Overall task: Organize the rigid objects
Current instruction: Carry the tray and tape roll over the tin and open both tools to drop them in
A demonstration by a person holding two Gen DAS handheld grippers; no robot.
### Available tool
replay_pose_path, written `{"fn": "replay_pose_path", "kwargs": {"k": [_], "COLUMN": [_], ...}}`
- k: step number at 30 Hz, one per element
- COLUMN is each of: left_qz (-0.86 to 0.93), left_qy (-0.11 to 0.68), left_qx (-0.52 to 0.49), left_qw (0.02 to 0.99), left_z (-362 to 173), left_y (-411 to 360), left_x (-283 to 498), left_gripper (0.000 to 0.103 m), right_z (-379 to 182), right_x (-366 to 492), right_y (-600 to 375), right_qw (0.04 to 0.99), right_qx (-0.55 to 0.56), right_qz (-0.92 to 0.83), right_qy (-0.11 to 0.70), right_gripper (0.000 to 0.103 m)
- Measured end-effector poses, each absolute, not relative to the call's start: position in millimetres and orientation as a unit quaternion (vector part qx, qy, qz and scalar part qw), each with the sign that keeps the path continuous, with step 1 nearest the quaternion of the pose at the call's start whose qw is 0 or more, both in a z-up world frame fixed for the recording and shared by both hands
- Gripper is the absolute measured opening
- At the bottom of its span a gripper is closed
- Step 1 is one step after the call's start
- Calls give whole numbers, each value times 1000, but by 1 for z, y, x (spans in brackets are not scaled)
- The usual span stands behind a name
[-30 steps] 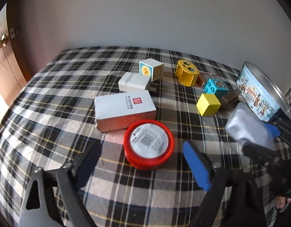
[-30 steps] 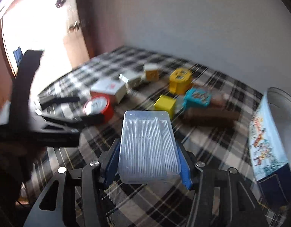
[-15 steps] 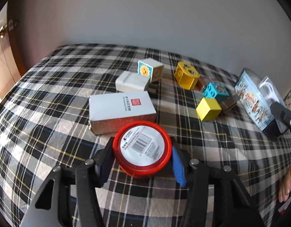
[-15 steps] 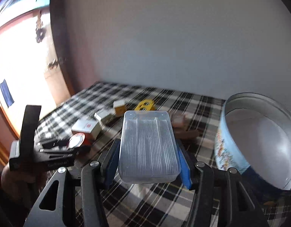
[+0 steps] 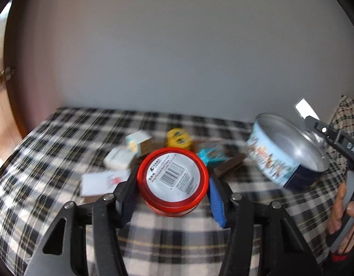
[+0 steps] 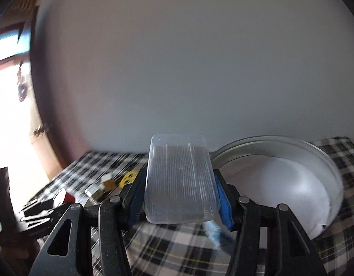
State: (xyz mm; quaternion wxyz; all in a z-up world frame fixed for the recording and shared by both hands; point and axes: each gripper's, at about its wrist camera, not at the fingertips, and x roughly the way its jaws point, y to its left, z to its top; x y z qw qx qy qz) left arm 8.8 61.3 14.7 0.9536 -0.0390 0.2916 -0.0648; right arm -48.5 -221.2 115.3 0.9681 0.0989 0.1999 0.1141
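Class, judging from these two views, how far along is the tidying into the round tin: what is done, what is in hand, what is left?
Done: nothing shows inside the tin yet. In hand: the right tool grips a clear box near the tin's rim; the left tool grips a red tub, lifted off the cloth. Left: the white boxes and toy blocks, all on the cloth.

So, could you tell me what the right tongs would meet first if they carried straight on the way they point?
Probably the round tin: its open mouth lies just ahead and right of the held clear box, though depth is unclear.
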Motion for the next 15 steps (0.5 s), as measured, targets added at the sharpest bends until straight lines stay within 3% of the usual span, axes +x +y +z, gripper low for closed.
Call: {"fn": "replay_pose_path", "kwargs": {"k": [15], "left_qz": [-155], "left_qy": [257], "left_qx": [-14], "left_qw": [954], "left_z": [26], "left_y": [-66], "left_x": [51], "left_gripper": [54], "right_z": [101], "right_x": [-49], "right_y": [-314], "right_qw": [979], "right_qx": [53], "right_qz": [-37], "right_qy": [193], "right_gripper": [57]}}
